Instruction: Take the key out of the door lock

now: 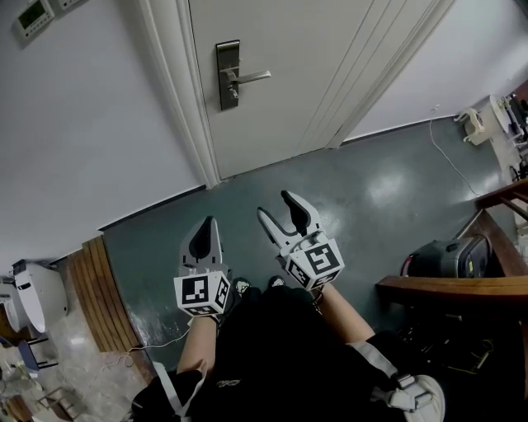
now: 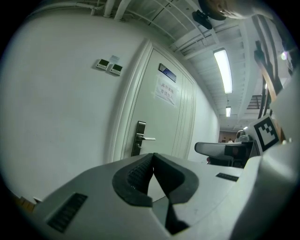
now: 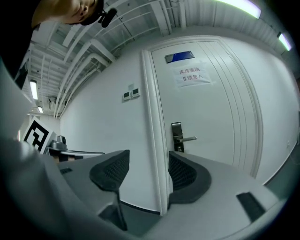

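Two wall panels (image 1: 33,15) sit high on the white wall at far left of the head view. Below them, wooden slats (image 1: 95,297) lie by the dark floor (image 1: 371,198).

The left gripper (image 1: 206,224) is held out over the floor, pointing toward the wall near the door frame. In its own view the left gripper (image 2: 152,159) has its jaws closed tip to tip with nothing between them. Past the tips stands the white door (image 2: 161,126) with its lock plate (image 2: 140,127), a paper sign (image 2: 167,91) and a blue plate (image 2: 167,72) higher up.

In the head view the closed door (image 1: 313,74) carries the lock plate (image 1: 224,58) on its left edge, with a lever (image 1: 252,77) pointing right. A small stub (image 1: 233,93) sticks out under the lever, but it is too small to tell whether it is the key. The lock is well apart from both grippers.

The right gripper (image 1: 277,206) hangs just beside the left one, a little nearer the door. The right gripper view shows the right gripper (image 3: 147,164) with its jaws spread wide and empty, the door frame showing in the gap. The lock plate (image 3: 176,129) and lever (image 3: 187,138) show above the right-hand pad.

At far right of the head view a dark bag (image 1: 450,257) rests by a wooden ledge (image 1: 462,288).
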Demonstrator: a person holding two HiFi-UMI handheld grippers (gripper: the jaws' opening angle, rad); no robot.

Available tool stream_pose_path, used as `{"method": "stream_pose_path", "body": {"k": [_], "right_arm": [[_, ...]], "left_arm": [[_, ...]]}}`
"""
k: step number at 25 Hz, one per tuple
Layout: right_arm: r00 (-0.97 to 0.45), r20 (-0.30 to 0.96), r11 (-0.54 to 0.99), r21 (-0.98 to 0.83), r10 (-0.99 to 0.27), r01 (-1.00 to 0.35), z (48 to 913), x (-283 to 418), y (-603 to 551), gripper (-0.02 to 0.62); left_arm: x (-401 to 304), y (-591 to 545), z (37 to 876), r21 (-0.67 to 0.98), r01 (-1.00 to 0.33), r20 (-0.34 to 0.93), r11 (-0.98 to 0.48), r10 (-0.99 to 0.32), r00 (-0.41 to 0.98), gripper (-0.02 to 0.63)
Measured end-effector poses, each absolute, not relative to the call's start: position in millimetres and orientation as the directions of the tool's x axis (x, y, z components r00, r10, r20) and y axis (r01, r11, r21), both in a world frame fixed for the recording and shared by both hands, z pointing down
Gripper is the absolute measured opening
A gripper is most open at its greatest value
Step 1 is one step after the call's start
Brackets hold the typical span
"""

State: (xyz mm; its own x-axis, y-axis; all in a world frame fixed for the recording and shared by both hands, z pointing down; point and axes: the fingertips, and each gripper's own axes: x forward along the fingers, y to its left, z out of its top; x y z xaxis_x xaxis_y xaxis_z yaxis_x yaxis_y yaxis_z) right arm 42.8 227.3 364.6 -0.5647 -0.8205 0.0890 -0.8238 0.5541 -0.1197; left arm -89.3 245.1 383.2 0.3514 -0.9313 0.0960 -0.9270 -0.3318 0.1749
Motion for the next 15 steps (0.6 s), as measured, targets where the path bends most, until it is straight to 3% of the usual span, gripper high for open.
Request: {"method": "stream_pose_path", "body": {"k": [15], "right_arm": [[-0.563, 0.087, 0.549, -0.144, -0.822, -0.823, 366.3, 27.8, 185.3, 0.268]], "left_arm": [[-101.9, 203.0, 386.6, 0.18, -0.926, 0.097, -0.333, -0.93, 0.354, 0.023]]}}
